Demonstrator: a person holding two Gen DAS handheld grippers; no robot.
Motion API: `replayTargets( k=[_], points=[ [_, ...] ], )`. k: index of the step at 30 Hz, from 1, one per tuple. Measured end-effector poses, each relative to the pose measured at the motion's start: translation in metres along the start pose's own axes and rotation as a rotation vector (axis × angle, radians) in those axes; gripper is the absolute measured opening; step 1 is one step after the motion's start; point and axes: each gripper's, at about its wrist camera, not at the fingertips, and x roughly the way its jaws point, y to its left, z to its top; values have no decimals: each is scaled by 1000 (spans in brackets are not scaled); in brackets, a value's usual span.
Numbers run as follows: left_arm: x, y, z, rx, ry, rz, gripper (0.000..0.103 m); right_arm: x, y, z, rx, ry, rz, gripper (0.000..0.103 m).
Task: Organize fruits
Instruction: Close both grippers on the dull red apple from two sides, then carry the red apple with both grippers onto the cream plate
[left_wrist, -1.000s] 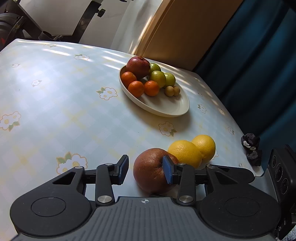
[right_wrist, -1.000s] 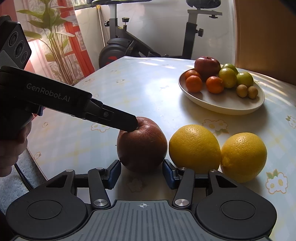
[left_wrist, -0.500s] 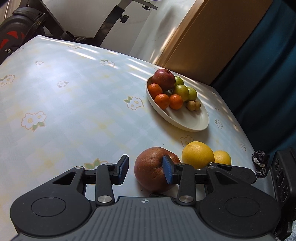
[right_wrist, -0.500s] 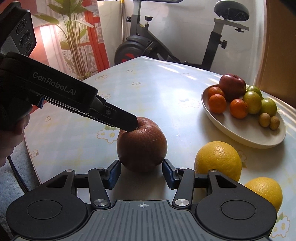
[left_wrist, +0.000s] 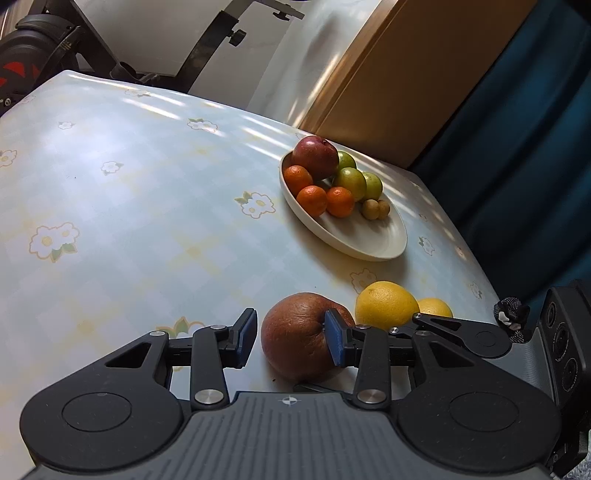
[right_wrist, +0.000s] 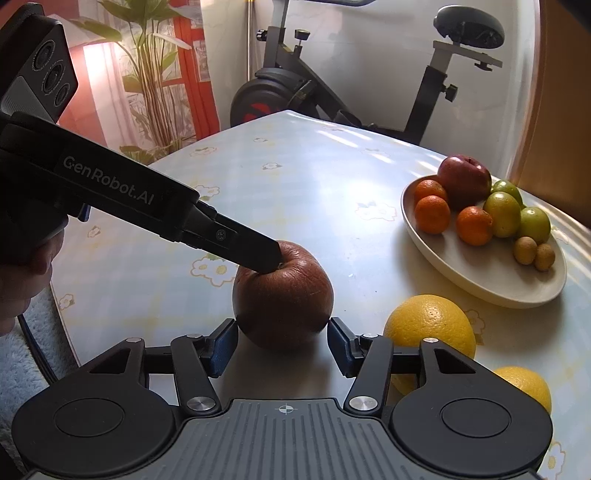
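A wrinkled brown-red apple (left_wrist: 295, 339) (right_wrist: 282, 295) rests on the flowered tablecloth near the front edge. My right gripper (right_wrist: 282, 349) straddles it low down; its jaws are opening and the blue pads stand just off the apple's sides. My left gripper (left_wrist: 291, 339) is open, and one of its fingertips (right_wrist: 266, 258) touches the apple's stem hollow from above. Two yellow citrus fruits (left_wrist: 386, 304) (right_wrist: 430, 325) lie right of the apple. Farther back, a cream oval bowl (left_wrist: 369, 251) (right_wrist: 480, 280) holds a red apple, three mandarins, three green fruits and two small brown ones.
The table's rounded edge runs close by on the left (right_wrist: 66, 332), where a hand (right_wrist: 22, 288) holds the left gripper. An exercise bike (right_wrist: 295, 96) and a plant (right_wrist: 147, 74) stand beyond the table. A dark blue curtain (left_wrist: 517, 147) hangs behind the bowl.
Both wrist views have rolled, so the bowl and citrus shifted in frame. The right gripper's pads, earlier against the apple's sides, now stand slightly apart. The left fingertip stays on the apple.
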Motion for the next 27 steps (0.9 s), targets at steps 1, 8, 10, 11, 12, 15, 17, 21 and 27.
replayTargets(
  k=[1, 8, 10, 11, 12, 15, 17, 21, 27],
  points=[
    [0, 1, 0, 0, -1, -2, 42, 0, 0, 0, -3, -1, -3, 50],
    [0, 1, -2, -11, 4, -30, 41, 5, 6, 3, -22, 2, -30, 55],
    [0, 3, -2, -16, 7, -40, 41, 4, 6, 2, -21, -2, -27, 54],
    [1, 4, -2, -26, 10, -54, 39, 4, 5, 2, -18, -3, -25, 54],
    [1, 4, -2, -30, 11, -65, 37, 3, 5, 2, -15, -5, -24, 54],
    [1, -1, -2, -6, 6, -55, 37, 3, 4, 1, -5, -13, -26, 54],
    [-1, -4, -2, 10, -4, -49, 37, 1, 2, 3, 5, -21, -24, 54],
    [-6, -8, 6, 17, -28, -49, 37, -8, -2, 9, 18, -59, -25, 54],
    [-14, -31, 34, 69, -76, -59, 37, -29, -21, 31, 28, -118, -47, 54]
  ],
)
